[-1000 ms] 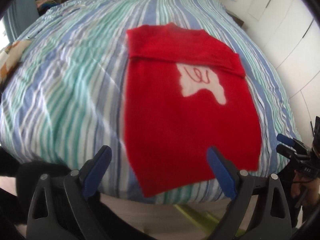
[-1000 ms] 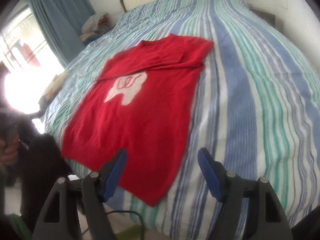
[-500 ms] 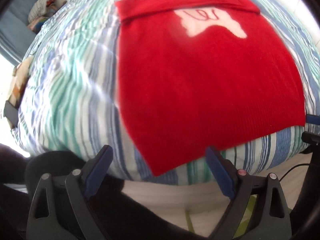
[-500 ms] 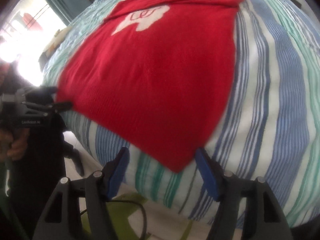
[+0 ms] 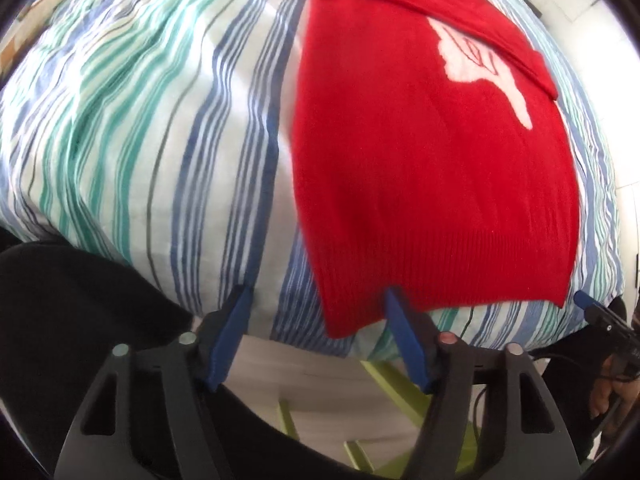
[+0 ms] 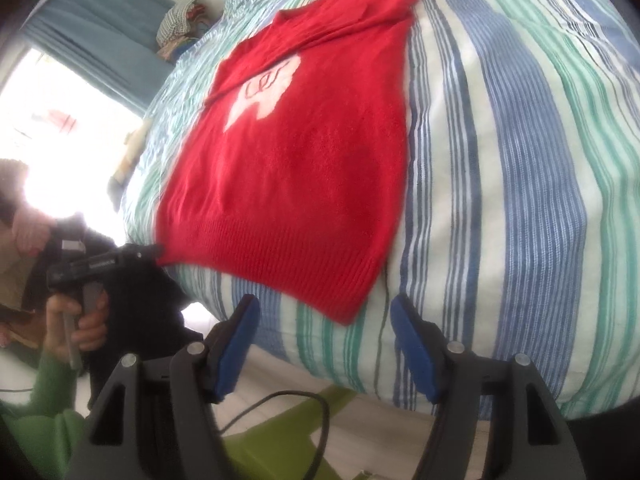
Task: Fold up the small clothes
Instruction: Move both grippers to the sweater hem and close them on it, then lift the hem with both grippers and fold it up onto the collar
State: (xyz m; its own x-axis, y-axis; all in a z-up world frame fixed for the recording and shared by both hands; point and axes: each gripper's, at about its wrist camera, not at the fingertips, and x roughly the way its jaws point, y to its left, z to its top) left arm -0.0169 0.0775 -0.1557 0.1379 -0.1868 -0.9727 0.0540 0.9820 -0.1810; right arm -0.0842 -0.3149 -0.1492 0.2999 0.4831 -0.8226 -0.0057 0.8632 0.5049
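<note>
Red sweater [image 5: 432, 184] lies flat on the striped bed [image 5: 168, 128], sleeves folded across its chest, hem at the near edge. Left tongs [image 5: 316, 312] are closing, the hem's left corner between them, not yet pinched. Right tongs [image 6: 324, 312] stand apart around the right corner.

The red sweater [image 5: 432, 184] is knitted cloth, matt and a little fuzzy, and its hem band is ribbed. The pale patch [image 5: 480, 64] on its chest is knitted in too, with the same soft look. The striped bed cover [image 6: 520, 160] is thin woven cloth, matt, with small wrinkles. The left tongs [image 5: 318, 334] and the right tongs [image 6: 324, 344] have black plastic bodies with a dull sheen, small round metal pins, and blue pads [image 6: 412, 348] that look like smooth matt rubber or plastic. The curtain [image 6: 100, 20] is matt cloth.
</note>
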